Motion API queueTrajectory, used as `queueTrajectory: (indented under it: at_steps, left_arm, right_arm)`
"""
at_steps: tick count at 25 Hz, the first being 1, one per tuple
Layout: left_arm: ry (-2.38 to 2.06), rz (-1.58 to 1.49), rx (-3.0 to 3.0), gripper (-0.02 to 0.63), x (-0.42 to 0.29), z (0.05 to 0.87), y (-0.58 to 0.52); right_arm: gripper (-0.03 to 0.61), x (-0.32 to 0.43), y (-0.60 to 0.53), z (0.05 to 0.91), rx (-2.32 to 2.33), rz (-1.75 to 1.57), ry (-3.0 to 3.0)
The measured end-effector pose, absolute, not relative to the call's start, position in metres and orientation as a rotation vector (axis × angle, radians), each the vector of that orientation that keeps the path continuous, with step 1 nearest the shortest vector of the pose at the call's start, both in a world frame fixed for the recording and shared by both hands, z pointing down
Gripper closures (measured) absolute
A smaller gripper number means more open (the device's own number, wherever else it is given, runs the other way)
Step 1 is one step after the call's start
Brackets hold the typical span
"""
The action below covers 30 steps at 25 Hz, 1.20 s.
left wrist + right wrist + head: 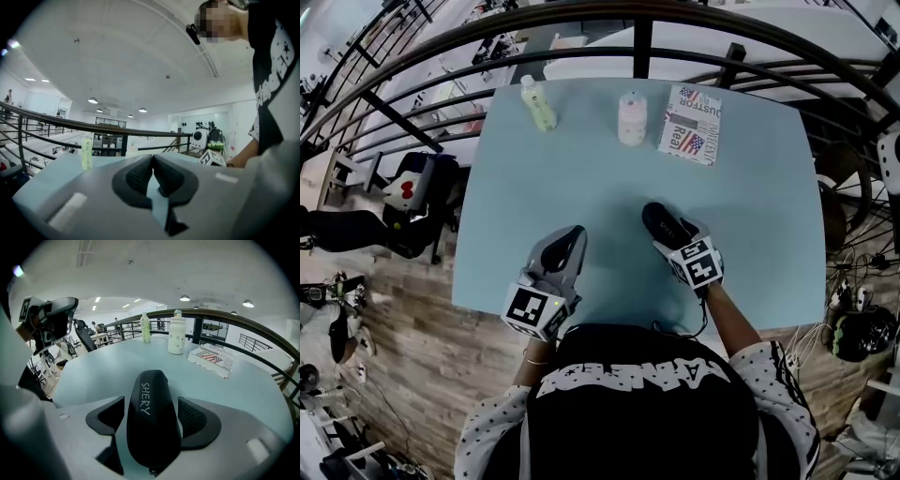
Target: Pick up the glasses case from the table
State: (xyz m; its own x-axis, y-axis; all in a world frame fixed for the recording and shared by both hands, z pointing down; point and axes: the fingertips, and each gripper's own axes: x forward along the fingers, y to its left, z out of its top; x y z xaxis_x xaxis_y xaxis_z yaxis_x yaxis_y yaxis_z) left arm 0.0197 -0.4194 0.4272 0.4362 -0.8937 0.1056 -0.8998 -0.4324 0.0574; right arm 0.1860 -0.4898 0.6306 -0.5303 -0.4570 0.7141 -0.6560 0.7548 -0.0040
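A black glasses case (151, 399) with white lettering lies on the light blue table (581, 178), lengthwise between the jaws of my right gripper (153, 420). The jaws stand wide on either side of it, and I see no pad pressing on it. In the head view the case (661, 223) shows just ahead of the right gripper (673, 239), near the table's front middle. My left gripper (567, 248) hovers to its left over the front part of the table. Its pads (140, 176) meet at the tips with nothing between them.
At the table's far side stand a pale green bottle (538, 103) and a white bottle (632, 119), with a flag-printed book (692, 124) lying to their right. A black railing (640, 42) runs behind the table. The table's front edge (609, 314) is close to the person's body.
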Motion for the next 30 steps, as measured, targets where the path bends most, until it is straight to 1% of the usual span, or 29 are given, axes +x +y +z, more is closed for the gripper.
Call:
queueTrajectory:
  at_steps: [4, 7, 11, 20, 30]
  left_arm:
    - [-1.615, 0.095, 2.571, 0.614, 0.018, 0.429, -0.420]
    - [-1.622, 0.093, 2.562, 0.614, 0.016, 0.429, -0.420]
    - [-1.617, 0.101, 2.536, 0.614, 0.014, 0.430, -0.421]
    - [-1.628, 0.094, 2.559, 0.614, 0.014, 0.430, -0.420]
    - [-1.612, 0.089, 2.582, 0.614, 0.022, 0.425, -0.415]
  right_arm:
    - [0.222, 0.185, -0.492, 0.641, 0.811, 0.349, -2.196]
    - [0.194, 0.185, -0.495, 0.644, 0.799, 0.349, -2.182]
    - [0.190, 0.182, -0.497, 0.648, 0.778, 0.372, -2.172]
    - [0.214, 0.181, -0.495, 0.648, 0.767, 0.350, -2.153]
    - [0.218, 0.191, -0.487, 0.627, 0.848, 0.382, -2.210]
